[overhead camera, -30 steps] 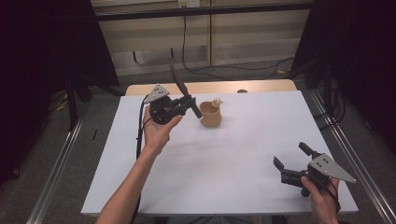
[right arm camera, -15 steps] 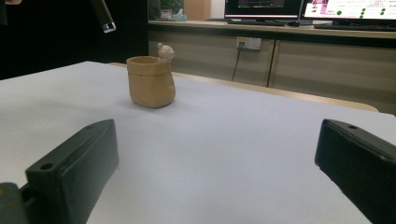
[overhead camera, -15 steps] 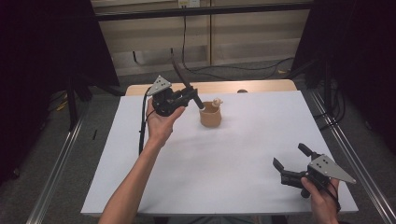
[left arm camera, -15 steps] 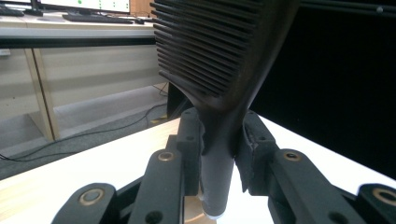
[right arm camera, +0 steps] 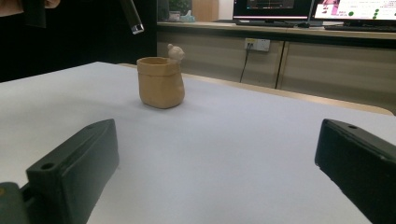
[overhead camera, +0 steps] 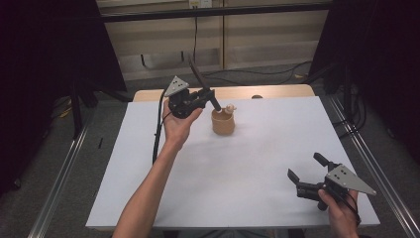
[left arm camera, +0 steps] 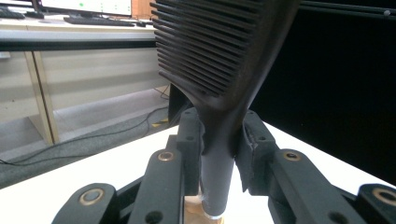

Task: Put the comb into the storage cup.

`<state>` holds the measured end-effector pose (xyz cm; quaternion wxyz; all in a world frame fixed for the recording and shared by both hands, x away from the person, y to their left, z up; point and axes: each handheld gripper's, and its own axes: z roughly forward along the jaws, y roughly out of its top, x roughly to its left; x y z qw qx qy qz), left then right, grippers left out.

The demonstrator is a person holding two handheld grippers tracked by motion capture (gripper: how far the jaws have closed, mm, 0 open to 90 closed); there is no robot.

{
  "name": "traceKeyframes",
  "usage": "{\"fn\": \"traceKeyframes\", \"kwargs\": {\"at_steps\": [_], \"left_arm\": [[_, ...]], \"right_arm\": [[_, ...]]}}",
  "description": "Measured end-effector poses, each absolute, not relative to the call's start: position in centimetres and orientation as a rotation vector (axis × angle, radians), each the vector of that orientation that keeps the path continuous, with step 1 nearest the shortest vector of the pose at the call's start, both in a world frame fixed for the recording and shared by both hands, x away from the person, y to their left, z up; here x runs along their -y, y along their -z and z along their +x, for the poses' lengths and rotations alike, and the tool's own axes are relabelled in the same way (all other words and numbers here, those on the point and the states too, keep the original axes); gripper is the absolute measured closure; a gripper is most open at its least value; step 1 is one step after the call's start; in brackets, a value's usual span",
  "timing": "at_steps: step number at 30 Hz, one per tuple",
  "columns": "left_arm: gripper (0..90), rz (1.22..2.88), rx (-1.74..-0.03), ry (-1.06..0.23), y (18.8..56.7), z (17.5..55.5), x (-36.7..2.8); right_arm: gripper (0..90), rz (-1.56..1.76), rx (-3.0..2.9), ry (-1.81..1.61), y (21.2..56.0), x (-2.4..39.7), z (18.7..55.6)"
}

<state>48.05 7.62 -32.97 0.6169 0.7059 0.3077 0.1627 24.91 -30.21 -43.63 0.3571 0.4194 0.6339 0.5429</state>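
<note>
A lab or office recording space — a white tabletop [overhead camera: 247,188] framed by metal rails [overhead camera: 59,183] and black curtains [overhead camera: 44,74]. Behind it, lit monitors [right arm camera: 355,9] and a keyboard [left arm camera: 98,21] sit on beige cabinets — cables [overhead camera: 257,74] trail over grey carpet.

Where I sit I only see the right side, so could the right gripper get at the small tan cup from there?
Probably yes: bare white table lies between the right gripper, jaws open, and the small tan cup. The dark comb in the left gripper hangs above it, though.

No legible text anywhere (monitor [right arm camera: 272,6] content too small, blurred).
</note>
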Motion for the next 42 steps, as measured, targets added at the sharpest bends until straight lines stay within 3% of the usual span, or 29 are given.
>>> {"fn": "traceKeyframes", "kwargs": {"at_steps": [42], "left_arm": [[73.1,1.709,-0.765,-0.39,37.1,49.5,-6.9]], "right_arm": [[0.0,1.089,-1.645,-1.394,43.8,30.2,25.0]]}}
